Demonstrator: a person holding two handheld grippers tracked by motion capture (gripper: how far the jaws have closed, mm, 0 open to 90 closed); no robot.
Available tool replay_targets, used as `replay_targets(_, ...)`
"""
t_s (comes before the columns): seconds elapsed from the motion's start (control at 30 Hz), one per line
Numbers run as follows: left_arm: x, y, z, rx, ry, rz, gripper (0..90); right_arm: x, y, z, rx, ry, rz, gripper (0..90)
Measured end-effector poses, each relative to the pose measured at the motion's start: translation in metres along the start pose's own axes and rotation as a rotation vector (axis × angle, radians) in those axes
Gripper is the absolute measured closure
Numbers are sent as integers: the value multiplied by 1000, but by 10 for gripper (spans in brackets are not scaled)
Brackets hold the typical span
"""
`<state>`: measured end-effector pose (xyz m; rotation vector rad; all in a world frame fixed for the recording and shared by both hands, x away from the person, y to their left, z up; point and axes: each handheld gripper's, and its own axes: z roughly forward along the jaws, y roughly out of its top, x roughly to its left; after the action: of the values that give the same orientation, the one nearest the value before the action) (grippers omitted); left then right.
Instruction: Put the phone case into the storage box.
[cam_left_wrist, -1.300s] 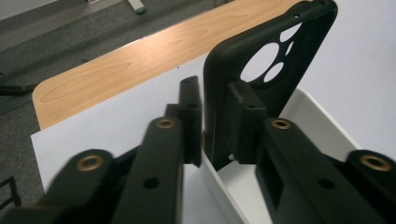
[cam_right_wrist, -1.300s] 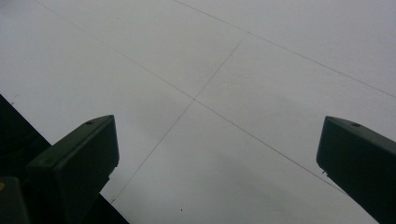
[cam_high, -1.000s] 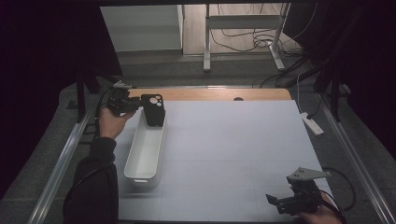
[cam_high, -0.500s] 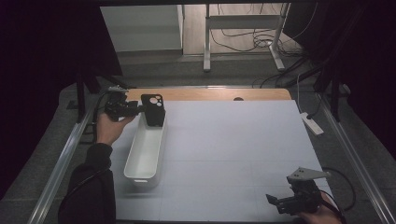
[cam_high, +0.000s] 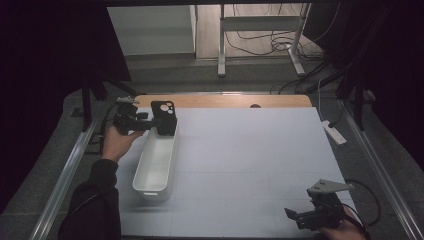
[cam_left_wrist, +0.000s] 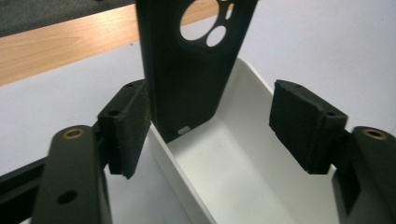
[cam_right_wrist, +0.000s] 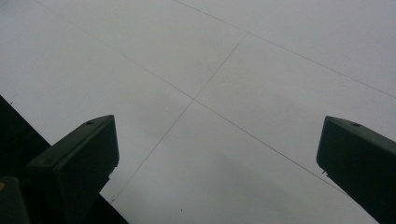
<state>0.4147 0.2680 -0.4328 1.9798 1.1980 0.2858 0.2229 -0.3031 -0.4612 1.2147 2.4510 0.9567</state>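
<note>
Case standing in the tray, my jaws parted

One black phone case stands upright at the far end of one white tray, at the table's far left. My left claw flanks it, jaws wide, gripping nothing: the letting-go step, I judge. Next, back away without tipping it. My right claw waits near right, wide and empty
</note>
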Motion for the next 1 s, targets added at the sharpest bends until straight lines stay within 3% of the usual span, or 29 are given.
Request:
replay_targets(0.3,-9,-6,-5,9,-36,22,151,0,0,0,0,2,-1,0)
replay_targets(0.5,-16,-10,-7,18,-25,35,73,0,0,0,-1,4,1,0)
replay_targets(0.6,-18,-12,-9,13,-30,22,39,-1,0,0,-2,8,3,0)
replay_targets(1.0,-26,-20,-14,-20,-50,18,1,-1,0,0,-1,8,1,0)
